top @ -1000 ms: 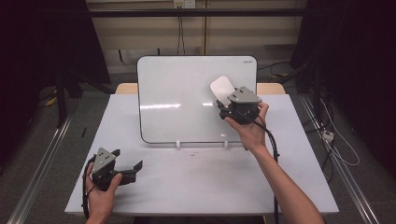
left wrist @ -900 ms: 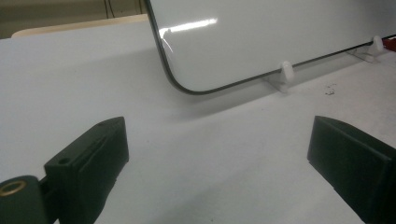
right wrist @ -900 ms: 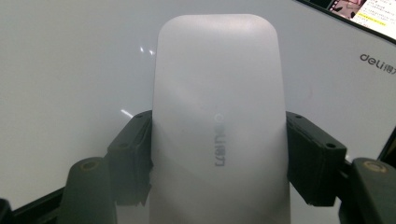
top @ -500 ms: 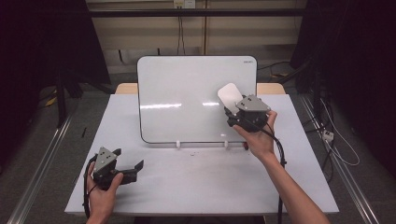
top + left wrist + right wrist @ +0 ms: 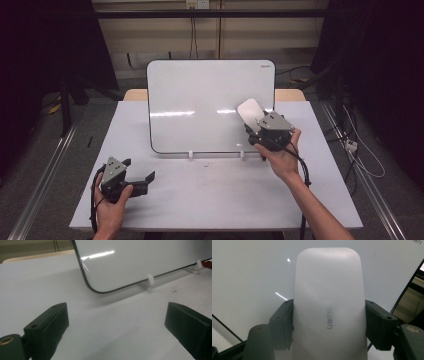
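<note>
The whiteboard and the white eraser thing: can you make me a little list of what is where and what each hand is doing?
whiteboard: propped on two small white stands at the back of the table
eraser: white, clamped between the right gripper fingers, against the board's lower right part
left gripper: fingers open, nothing between them, low over the table's front left
board surface: no marks seen

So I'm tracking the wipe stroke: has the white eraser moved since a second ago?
Yes. The eraser, clamped in the right gripper, has slid rightward and down across the whiteboard, toward its lower right corner.
</note>
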Action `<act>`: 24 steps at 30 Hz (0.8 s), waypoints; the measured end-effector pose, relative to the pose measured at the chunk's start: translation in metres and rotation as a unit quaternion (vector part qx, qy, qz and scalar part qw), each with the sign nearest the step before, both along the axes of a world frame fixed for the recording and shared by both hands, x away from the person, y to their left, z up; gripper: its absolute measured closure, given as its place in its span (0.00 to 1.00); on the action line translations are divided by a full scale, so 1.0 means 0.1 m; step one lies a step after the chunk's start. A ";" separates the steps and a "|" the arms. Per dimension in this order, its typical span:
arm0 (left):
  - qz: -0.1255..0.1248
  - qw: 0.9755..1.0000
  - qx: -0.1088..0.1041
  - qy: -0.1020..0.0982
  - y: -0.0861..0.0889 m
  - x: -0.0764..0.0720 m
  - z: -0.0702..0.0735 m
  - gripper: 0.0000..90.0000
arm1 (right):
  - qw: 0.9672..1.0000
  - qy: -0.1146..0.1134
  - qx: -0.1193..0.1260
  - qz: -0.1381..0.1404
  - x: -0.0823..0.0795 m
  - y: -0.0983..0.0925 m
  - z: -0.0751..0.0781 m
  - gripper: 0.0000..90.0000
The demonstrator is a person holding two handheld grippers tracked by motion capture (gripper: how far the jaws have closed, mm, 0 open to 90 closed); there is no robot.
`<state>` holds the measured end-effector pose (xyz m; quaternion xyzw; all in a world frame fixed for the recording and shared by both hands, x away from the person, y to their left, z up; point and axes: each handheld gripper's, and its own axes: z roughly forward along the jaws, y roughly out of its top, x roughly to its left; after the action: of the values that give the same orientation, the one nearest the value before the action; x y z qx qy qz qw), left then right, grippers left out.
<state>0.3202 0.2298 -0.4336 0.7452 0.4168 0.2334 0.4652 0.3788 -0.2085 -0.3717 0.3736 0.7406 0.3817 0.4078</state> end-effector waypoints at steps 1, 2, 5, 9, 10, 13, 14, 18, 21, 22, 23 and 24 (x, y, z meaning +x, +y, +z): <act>0.000 1.000 0.001 0.000 0.01 0.00 0.00 0.06 | 1.000 0.003 -0.002 -0.001 0.00 -0.01 -0.02 0.35; 0.001 1.000 0.000 -0.001 0.01 0.00 0.01 0.06 | 1.000 0.003 -0.005 -0.002 -0.01 -0.01 -0.04 0.35; -0.002 1.000 -0.002 -0.001 -0.01 -0.01 0.01 0.06 | 1.000 -0.001 -0.006 -0.008 -0.05 -0.03 -0.09 0.35; -0.005 1.000 0.000 -0.001 -0.04 -0.01 0.01 0.06 | 1.000 -0.001 -0.011 -0.008 -0.10 -0.05 -0.14 0.35; -0.005 1.000 0.002 -0.001 -0.04 -0.01 0.01 0.06 | 1.000 0.000 -0.012 -0.008 -0.10 -0.05 -0.15 0.35; -0.004 1.000 0.003 -0.002 -0.04 -0.01 0.01 0.06 | 1.000 0.008 -0.015 -0.009 -0.09 -0.06 -0.21 0.35; -0.006 1.000 0.004 -0.001 -0.05 -0.01 0.01 0.06 | 1.000 0.011 -0.017 -0.008 -0.09 -0.05 -0.24 0.35; -0.005 1.000 0.003 -0.001 -0.04 -0.02 0.01 0.06 | 0.999 0.019 -0.028 -0.007 -0.09 -0.03 -0.31 0.35; -0.007 1.000 0.005 -0.002 -0.05 -0.03 0.02 0.06 | 0.999 0.019 -0.035 -0.009 -0.08 -0.02 -0.35 0.35; -0.008 1.000 0.006 -0.002 -0.05 -0.04 0.02 0.06 | 0.999 0.019 -0.039 -0.008 -0.08 -0.02 -0.36 0.35; -0.007 1.000 0.006 -0.002 -0.05 -0.03 0.02 0.06 | 0.999 0.018 -0.040 -0.011 -0.08 -0.02 -0.37 0.35; -0.005 1.000 0.002 -0.001 -0.05 -0.03 0.01 0.06 | 0.999 0.017 -0.043 -0.011 -0.07 -0.02 -0.38 0.35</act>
<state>0.3174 0.2251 -0.4325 0.7480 0.4125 0.2328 0.4650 0.3715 -0.2103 -0.4100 0.3703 0.7593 0.3383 0.4146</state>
